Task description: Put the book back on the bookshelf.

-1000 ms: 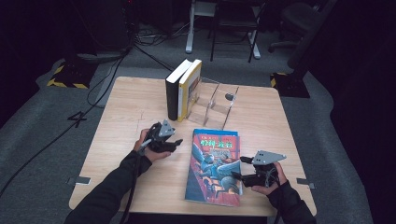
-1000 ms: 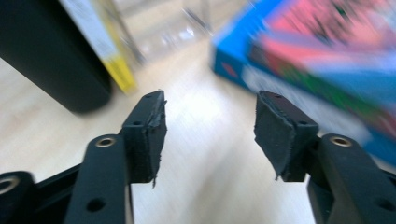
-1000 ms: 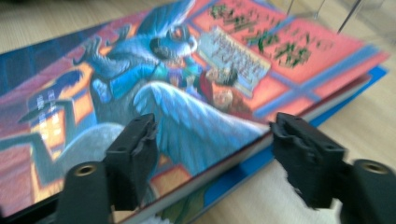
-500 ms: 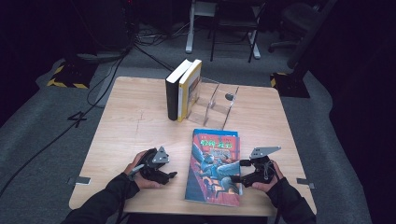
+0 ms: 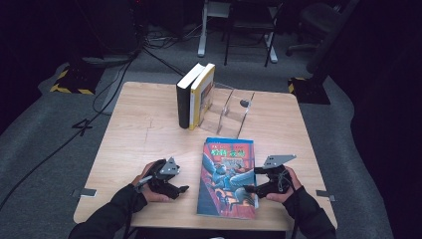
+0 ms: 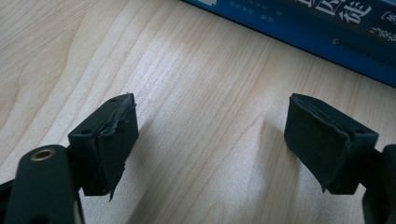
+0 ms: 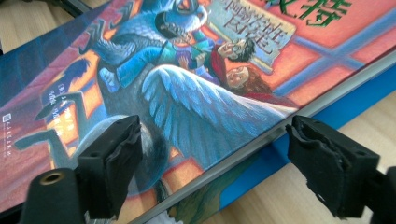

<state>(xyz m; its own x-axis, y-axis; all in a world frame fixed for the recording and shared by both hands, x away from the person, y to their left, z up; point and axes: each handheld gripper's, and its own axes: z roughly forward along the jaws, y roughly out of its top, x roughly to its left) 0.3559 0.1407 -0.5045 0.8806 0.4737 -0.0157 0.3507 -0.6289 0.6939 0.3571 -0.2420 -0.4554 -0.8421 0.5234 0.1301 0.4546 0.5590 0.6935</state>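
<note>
A colourful illustrated book (image 5: 228,175) lies flat on the wooden table (image 5: 144,134), near its front edge. My left gripper (image 5: 182,189) rests low on the table just left of the book, pointing at its blue spine (image 6: 327,32). Its jaws have just been opening and stand wide over bare wood (image 6: 212,140). My right gripper (image 5: 248,188) sits at the book's right edge. Its jaws have just been closing a little but stay apart (image 7: 215,149). One pad (image 7: 114,161) hangs over the cover (image 7: 196,70) and the other beside the page edge, neither pressing.
Two books (image 5: 195,94) stand upright at the back of the table beside a clear acrylic book stand (image 5: 231,112). Chairs and cables lie on the dark floor behind. The table's front edge is close under both hands.
My left hand has come back toward the front edge and lower, settling beside the book, with its jaws wider. The right hand has stayed in place at the book's edge.
</note>
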